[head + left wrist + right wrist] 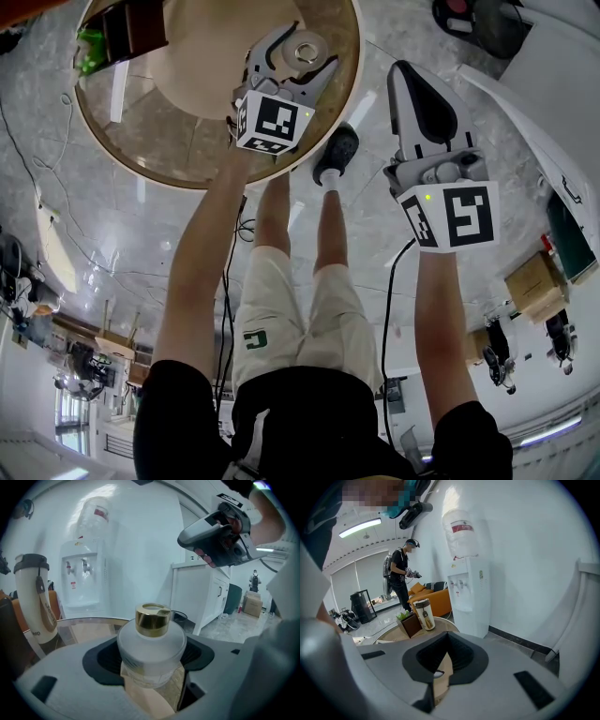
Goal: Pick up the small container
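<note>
The small container, a frosted white jar with a gold cap, stands on the round glass table. My left gripper reaches over the table and its jaws flank the jar on both sides. Dark pad shows on either side of the jar, and I see no firm press. My right gripper hangs beyond the table's right edge over the floor. Its jaws are together with nothing in them. It also shows high at the right in the left gripper view.
A beige tumbler with a black lid and a boxed plant stand on the table's far side. A water dispenser and a white cabinet line the wall. Another person stands behind. Cables lie on the floor.
</note>
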Action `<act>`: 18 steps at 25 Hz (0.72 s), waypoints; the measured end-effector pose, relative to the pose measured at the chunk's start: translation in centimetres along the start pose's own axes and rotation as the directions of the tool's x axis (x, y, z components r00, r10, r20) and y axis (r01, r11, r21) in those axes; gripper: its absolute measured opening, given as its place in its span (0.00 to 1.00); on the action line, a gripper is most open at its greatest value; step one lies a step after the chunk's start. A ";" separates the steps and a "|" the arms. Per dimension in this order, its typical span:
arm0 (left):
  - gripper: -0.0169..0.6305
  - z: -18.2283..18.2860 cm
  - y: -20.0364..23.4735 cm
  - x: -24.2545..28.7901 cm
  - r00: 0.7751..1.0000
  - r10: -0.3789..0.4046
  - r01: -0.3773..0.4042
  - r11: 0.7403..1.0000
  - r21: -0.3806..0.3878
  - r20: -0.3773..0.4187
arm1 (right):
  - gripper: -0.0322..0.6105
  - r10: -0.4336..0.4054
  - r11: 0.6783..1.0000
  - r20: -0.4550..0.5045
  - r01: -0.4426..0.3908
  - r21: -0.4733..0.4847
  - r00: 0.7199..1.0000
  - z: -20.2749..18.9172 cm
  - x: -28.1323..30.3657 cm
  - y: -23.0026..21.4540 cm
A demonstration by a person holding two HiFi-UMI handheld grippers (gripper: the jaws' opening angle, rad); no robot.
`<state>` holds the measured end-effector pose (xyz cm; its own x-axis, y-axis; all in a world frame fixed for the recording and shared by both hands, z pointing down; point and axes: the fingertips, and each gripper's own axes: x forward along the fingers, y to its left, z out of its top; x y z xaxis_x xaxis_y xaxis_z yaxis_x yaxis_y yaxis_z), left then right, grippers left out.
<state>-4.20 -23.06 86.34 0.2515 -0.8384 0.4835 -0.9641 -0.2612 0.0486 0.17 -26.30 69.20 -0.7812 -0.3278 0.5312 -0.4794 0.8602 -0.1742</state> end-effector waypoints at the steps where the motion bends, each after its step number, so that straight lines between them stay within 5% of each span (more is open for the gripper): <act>1: 0.57 0.0 0.0 0.0 1.000 0.002 -0.002 1.000 0.000 -0.001 | 0.06 -0.001 1.000 0.000 0.001 0.001 1.000 0.0 0.0 0.0; 11: 0.57 0.2 -0.3 -1.6 1.000 -0.015 0.014 0.999 -0.041 -0.016 | 0.06 -0.015 1.000 0.003 0.015 -0.010 1.000 0.6 -1.4 0.2; 18: 0.57 6.1 0.5 -5.4 0.999 0.008 -0.008 1.000 -0.008 0.047 | 0.06 -0.027 0.999 0.034 0.028 -0.034 0.999 3.9 -4.2 1.0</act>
<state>-5.52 -21.57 78.37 0.2476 -0.8620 0.4424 -0.9666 -0.2508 0.0523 1.40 -25.59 63.56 -0.7811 -0.3636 0.5076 -0.4872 0.8633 -0.1313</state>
